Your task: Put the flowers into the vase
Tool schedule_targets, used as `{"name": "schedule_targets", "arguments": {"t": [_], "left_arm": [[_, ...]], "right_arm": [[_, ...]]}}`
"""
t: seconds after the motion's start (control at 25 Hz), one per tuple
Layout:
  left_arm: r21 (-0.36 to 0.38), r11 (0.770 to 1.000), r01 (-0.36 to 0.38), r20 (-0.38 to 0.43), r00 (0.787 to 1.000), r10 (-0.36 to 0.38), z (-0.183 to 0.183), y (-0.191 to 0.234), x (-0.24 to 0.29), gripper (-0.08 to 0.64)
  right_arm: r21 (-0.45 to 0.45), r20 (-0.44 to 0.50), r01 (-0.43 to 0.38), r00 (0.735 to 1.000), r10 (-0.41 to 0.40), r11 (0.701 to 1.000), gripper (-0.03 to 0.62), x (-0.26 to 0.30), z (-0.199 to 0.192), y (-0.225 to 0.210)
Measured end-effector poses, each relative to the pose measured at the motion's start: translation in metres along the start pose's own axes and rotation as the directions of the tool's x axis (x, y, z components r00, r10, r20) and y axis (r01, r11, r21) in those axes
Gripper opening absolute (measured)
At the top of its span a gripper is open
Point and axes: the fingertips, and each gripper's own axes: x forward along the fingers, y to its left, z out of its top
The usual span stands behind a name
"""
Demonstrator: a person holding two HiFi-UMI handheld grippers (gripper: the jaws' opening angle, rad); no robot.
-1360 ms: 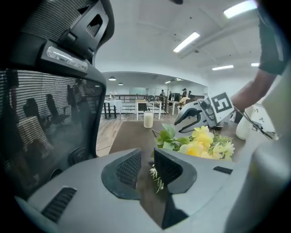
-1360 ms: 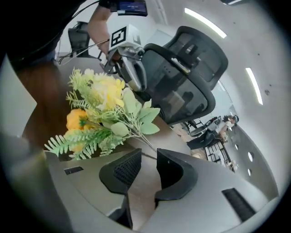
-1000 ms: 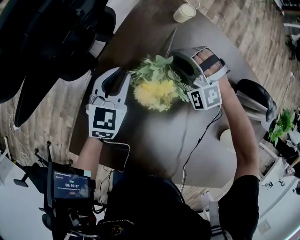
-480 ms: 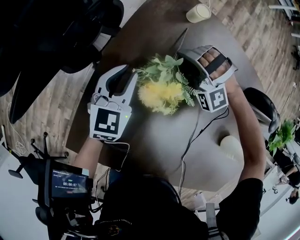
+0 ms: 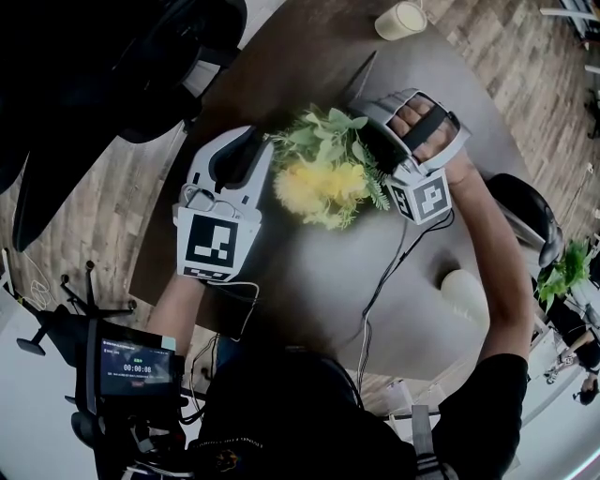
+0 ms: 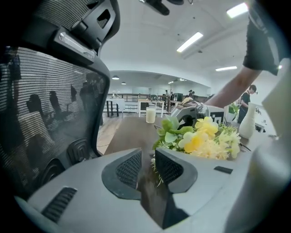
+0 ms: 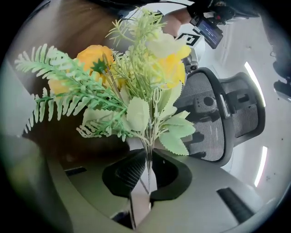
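A bunch of yellow artificial flowers with green leaves hangs over the dark table between my two grippers. My right gripper has just been closing. Its pads now pinch the thin stems, and the blooms fan out above the jaws. My left gripper sits at the bunch's left edge with its jaws a narrow gap apart. Nothing lies between its pads, and the flowers lie just beyond its right jaw. The white vase stands near the table's front right, also seen past the flowers.
A pale candle glass stands at the table's far end. A black mesh office chair crowds the left side, and another chair sits right of the table. A black cable trails over the table from the right gripper.
The right gripper has rolled a little where it sits at the bunch. The left gripper and the flowers stay about where they were.
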Motion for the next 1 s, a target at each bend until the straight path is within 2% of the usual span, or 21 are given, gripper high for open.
{"name": "schedule_targets", "arguments": {"t": [0.16, 0.72, 1.0], "left_arm": [[-0.001, 1.000, -0.002, -0.001, 1.000, 0.002, 0.002, -0.001, 0.002, 0.094], [0.001, 1.000, -0.021, 0.014, 1.000, 0.021, -0.001, 0.002, -0.007, 0.094], [0.015, 0.999, -0.049, 0.044, 0.998, 0.048, 0.024, 0.001, -0.037, 0.094]], "right_arm": [[-0.006, 0.009, 0.000, 1.000, 0.000, 1.000, 0.046, 0.000, 0.000, -0.001], [0.119, -0.021, 0.009, 1.000, -0.006, 0.993, 0.040, -0.011, -0.001, 0.009], [0.182, -0.092, 0.093, 0.993, -0.077, 0.979, 0.038, -0.044, 0.000, -0.024]]}}
